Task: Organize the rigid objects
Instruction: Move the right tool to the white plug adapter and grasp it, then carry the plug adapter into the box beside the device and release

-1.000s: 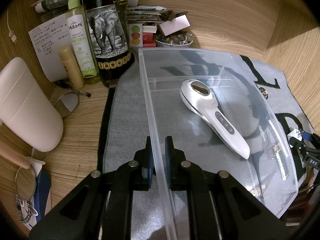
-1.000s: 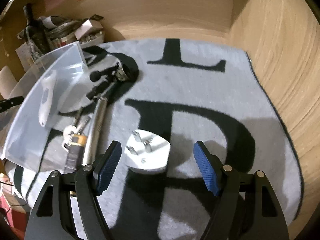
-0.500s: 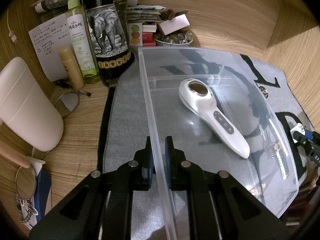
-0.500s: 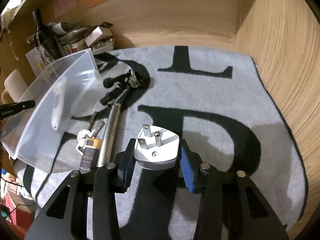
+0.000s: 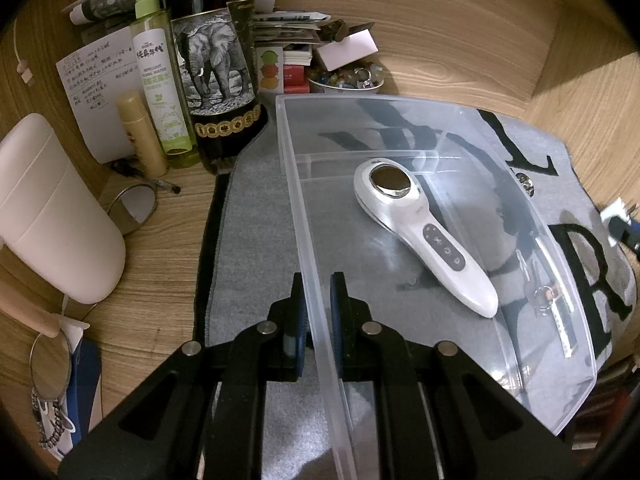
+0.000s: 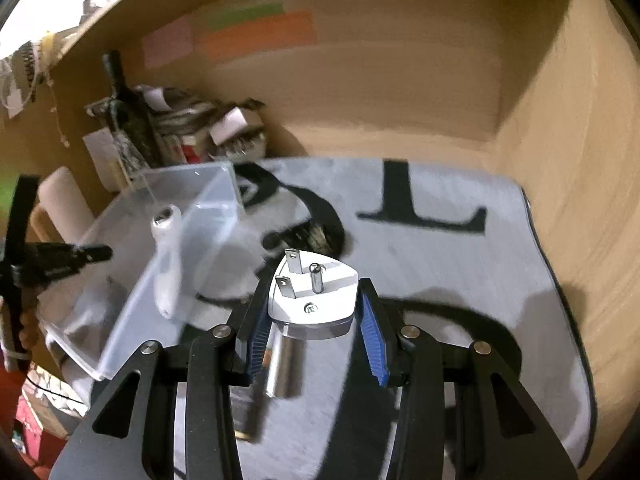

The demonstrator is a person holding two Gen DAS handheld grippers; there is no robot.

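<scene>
The left gripper (image 5: 318,316) clamps the clear plastic bin's (image 5: 298,204) wall, steadying it. The right gripper (image 6: 316,312), jaws clamped on the white three-pin plug (image 6: 314,296), holds it clear of the grey lettered mat (image 6: 460,272), likely bound for the bin.

A dark wine bottle (image 5: 214,64) with an elephant label is standing beside a green spray bottle (image 5: 160,80), a handwritten note (image 5: 96,88) leaning behind them on the wooden desk (image 5: 160,240).

Right gripper (image 6: 313,322) clamps white plug (image 6: 314,294) above mat (image 6: 460,280)
</scene>
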